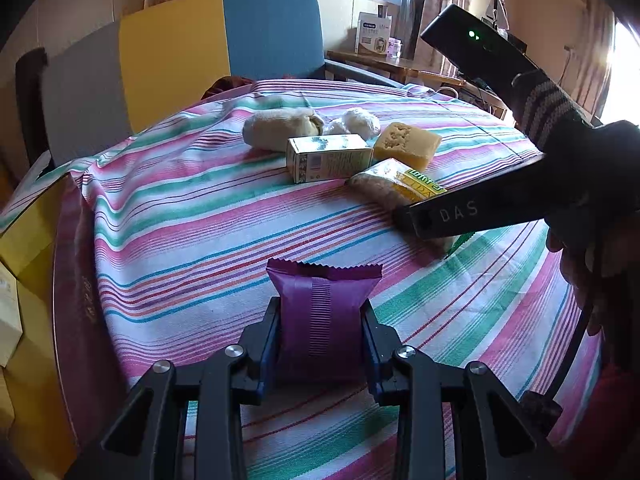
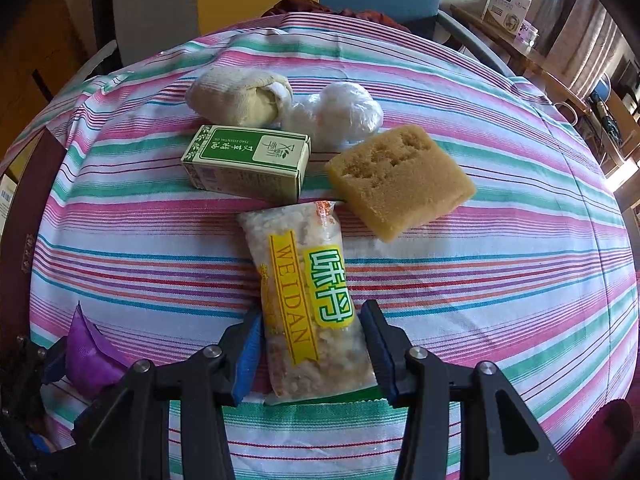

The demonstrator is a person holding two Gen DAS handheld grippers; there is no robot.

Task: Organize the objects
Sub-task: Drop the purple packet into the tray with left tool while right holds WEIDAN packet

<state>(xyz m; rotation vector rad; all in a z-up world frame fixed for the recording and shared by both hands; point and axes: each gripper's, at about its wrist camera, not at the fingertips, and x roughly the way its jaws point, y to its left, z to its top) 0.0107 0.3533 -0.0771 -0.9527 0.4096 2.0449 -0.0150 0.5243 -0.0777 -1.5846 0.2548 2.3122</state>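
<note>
The left gripper point(image 1: 322, 322) clamps a purple foil snack packet point(image 1: 320, 308) standing on the striped tablecloth point(image 1: 180, 216). The right gripper point(image 2: 310, 346) holds a clear yellow-labelled rice-crisp packet point(image 2: 310, 304) at its near end. Beyond lie a green-and-white carton point(image 2: 248, 164), a yellow sponge block point(image 2: 400, 180), a cream rolled cloth point(image 2: 240, 96) and a white crumpled plastic bundle point(image 2: 336, 116), already grouped; judging by this, two packets remain to be placed.
</note>
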